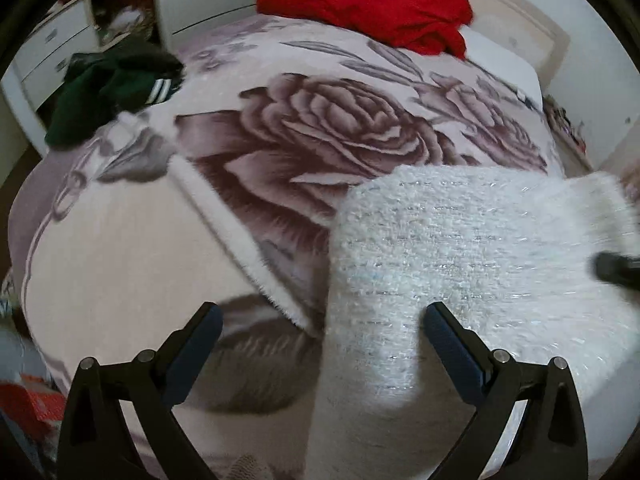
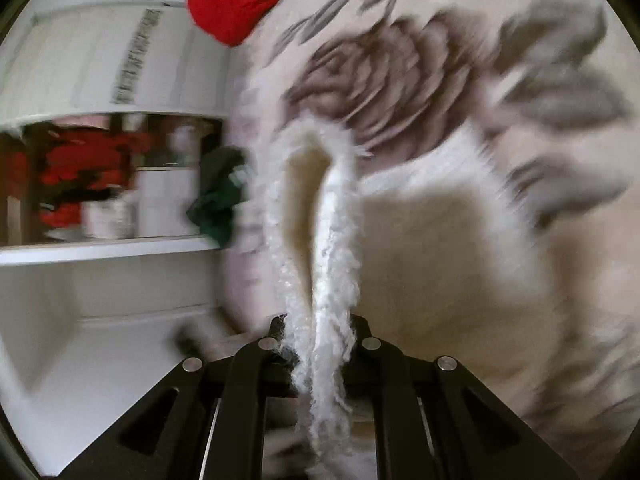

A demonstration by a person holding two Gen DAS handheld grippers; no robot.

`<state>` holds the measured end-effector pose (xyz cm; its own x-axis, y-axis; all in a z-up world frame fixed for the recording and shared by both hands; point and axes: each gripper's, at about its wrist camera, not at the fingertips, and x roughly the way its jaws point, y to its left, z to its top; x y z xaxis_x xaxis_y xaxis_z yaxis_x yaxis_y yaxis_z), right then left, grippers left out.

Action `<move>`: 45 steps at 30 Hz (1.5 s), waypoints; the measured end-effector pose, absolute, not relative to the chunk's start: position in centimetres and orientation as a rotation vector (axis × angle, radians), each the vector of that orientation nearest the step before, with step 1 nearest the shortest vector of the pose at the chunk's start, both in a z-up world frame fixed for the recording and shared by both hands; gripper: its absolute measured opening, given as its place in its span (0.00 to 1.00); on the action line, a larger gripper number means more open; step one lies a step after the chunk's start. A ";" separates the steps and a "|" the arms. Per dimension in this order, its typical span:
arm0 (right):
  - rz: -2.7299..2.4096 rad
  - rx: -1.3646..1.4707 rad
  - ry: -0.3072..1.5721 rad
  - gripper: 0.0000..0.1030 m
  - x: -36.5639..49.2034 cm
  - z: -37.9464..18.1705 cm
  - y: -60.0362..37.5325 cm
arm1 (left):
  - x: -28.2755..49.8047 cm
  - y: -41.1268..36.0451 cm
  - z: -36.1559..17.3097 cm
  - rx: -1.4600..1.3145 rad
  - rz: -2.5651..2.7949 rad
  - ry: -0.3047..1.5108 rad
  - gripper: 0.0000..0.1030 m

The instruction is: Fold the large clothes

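Your right gripper [image 2: 316, 344] has its jaws clamped on the fluffy white knitted garment [image 1: 460, 248]; your left gripper [image 1: 322, 320] hovers, jaws apart, above the rose-patterned bed blanket [image 1: 320, 120].

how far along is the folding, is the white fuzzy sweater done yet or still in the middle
Mid-fold. Done: the white sweater lies partly doubled over on the floral blanket. In hand: the right tool is shut on its fuzzy edge, while the left tool hovers open above it. Left: finishing this fold, then the dark green garment and red garment, both crumpled.
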<state>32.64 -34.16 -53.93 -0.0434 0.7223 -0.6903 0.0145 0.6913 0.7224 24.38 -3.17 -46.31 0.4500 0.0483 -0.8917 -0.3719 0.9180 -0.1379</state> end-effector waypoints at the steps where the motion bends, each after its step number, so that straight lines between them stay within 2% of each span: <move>1: 0.565 0.541 1.525 0.11 33.8 -55.7 -34.5 | 25.0 -3.3 -47.1 -0.346 0.250 1.087 1.00; 3: 0.478 0.403 1.536 0.12 35.4 -59.5 -34.1 | 25.9 -3.2 -48.7 -0.363 0.226 1.114 1.00; 7: 0.417 0.335 1.663 0.15 36.2 -68.4 -32.1 | 26.8 -3.4 -50.1 -0.331 0.203 1.149 1.00; 10: 0.476 0.302 1.634 0.26 36.3 -67.2 -31.4 | 26.5 -2.6 -49.9 -0.314 0.213 1.130 1.00; 15: 0.550 0.544 1.678 0.59 34.6 -64.7 -36.3 | 25.9 -1.2 -50.5 -0.353 0.223 1.144 1.00; 17: 0.560 0.599 1.697 0.65 32.8 -64.1 -38.3 | 25.9 -1.3 -50.5 -0.351 0.223 1.145 1.00; 20: 0.616 0.662 1.768 0.67 29.7 -64.3 -39.6 | 26.1 -1.6 -50.4 -0.325 0.227 1.141 1.00; 22: 0.653 0.621 1.796 0.65 28.0 -65.4 -39.0 | 26.1 -1.8 -50.2 -0.306 0.231 1.144 1.00; 23: 0.647 0.625 1.781 0.34 28.0 -65.9 -38.5 | 26.1 -1.7 -50.0 -0.300 0.234 1.149 1.00; 24: 0.616 0.639 1.771 0.20 27.5 -66.1 -38.6 | 26.0 -1.7 -49.7 -0.292 0.241 1.153 1.00; 25: 0.618 0.669 1.779 0.19 27.1 -65.8 -38.6 | 26.0 -1.8 -49.5 -0.283 0.245 1.153 1.00; 28: 0.613 0.621 1.614 0.18 26.7 -59.7 -39.4 | 25.9 -2.2 -49.1 -0.272 0.224 1.141 1.00; 30: 0.563 0.583 1.566 0.17 26.3 -57.1 -40.7 | 26.4 -2.7 -49.4 -0.296 0.194 1.135 1.00; 32: 0.457 0.454 1.570 0.13 26.0 -57.7 -41.7 | 27.1 -3.2 -49.9 -0.284 0.192 1.140 1.00; 33: 0.416 0.423 1.588 0.07 25.9 -58.7 -42.0 | 27.3 -3.3 -50.1 -0.279 0.199 1.141 1.00; 34: 0.363 0.363 1.651 0.01 25.7 -61.4 -42.1 | 27.5 -3.2 -50.5 -0.275 0.215 1.138 1.00; 35: 0.260 0.308 1.698 0.00 25.5 -64.2 -42.5 | 27.7 -3.1 -50.7 -0.278 0.221 1.139 1.00; 37: 0.192 0.210 1.789 0.00 24.8 -68.6 -42.8 | 27.9 -2.4 -51.2 -0.313 0.214 1.156 1.00; 39: 0.151 0.333 1.849 0.00 24.1 -69.8 -44.2 | 28.0 -2.3 -51.2 -0.314 0.206 1.175 1.00; 43: 0.148 0.372 1.753 0.02 24.7 -65.0 -46.9 | 27.4 -2.6 -50.4 -0.280 0.191 1.175 1.00; 44: 0.170 0.400 1.725 0.04 24.9 -63.4 -47.6 | 27.2 -2.4 -50.0 -0.280 0.191 1.170 1.00; 45: 0.185 0.419 1.713 0.13 25.0 -62.6 -48.0 | 26.7 -2.1 -49.2 -0.279 0.194 1.152 1.00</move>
